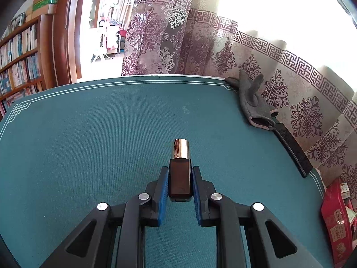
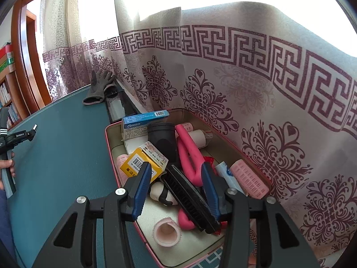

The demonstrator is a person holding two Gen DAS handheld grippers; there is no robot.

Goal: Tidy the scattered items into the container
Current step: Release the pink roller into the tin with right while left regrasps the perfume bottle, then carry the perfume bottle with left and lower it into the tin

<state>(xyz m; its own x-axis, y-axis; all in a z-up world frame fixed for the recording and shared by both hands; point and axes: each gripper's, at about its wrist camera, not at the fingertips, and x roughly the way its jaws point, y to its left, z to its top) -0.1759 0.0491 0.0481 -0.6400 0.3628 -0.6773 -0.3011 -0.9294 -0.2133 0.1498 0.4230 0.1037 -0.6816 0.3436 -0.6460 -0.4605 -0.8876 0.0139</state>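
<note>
Teal felt table by patterned curtain: left gripper [image 1: 180,179] clamps the small brown glass bottle with gold cap [image 1: 180,171] mid-table; carry it upright to the pink-rimmed tin container [image 2: 108,131] at the right edge, beneath the spread, empty right gripper [image 2: 176,186].

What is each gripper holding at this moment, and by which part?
The left gripper is shut on the small brown glass bottle with a shiny metallic cap, clamped at its body's sides. The right gripper is open over the red-rimmed tin, holding nothing.
</note>
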